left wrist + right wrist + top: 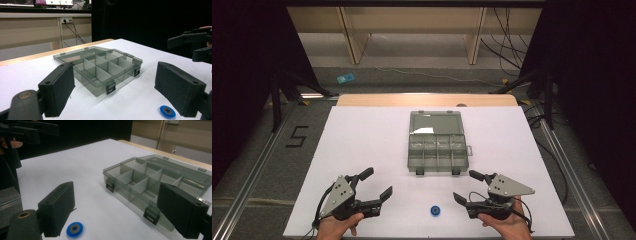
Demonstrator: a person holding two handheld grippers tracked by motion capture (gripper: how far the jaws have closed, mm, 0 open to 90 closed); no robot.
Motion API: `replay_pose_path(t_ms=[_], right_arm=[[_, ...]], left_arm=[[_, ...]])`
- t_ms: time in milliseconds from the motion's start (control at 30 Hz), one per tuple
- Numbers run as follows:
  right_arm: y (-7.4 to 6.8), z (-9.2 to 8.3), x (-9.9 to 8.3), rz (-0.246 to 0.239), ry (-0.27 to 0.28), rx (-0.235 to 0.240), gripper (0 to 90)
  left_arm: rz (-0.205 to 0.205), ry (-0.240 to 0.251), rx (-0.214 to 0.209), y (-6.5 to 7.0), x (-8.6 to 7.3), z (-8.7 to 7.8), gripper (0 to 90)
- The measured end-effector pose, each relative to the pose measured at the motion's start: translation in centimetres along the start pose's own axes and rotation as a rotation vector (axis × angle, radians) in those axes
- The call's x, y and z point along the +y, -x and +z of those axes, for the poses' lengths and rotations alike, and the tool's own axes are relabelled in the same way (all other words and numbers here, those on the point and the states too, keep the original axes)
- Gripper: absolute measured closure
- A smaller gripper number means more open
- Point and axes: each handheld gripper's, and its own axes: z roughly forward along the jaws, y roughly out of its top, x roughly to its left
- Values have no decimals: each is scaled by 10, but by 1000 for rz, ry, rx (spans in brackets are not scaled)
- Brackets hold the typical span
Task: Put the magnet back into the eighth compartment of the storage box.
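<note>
The clear grey organizer box (437, 142) sits mid-tabletop (362, 145) with its lid laid flat behind it; you can see its divided compartments hold nothing. A small blue disc (435, 211) lies on the tabletop well in front of the box. Your left gripper (374, 185) and right gripper (468, 186) flank the disc near the box's front edge, jaws spread wide and holding nothing.

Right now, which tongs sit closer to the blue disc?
The right tongs. Their near jaw tip ends just right of the blue disc, while the left tongs sit farther off across bare white table. Both are open and hold nothing.
</note>
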Motion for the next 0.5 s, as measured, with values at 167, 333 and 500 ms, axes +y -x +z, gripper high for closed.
replay_pose_path(t_ms=[167, 333, 500], right_arm=[[0, 2, -1, -8, 0, 4, 160], [-1, 4, 0, -19, 2, -7, 161], [-2, 5, 2, -30, -22, 12, 164]], left_arm=[[-5, -1, 0, 1, 0, 0, 158], [-11, -1, 2, 0, 0, 0, 158], [-8, -2, 1, 1, 0, 0, 158]])
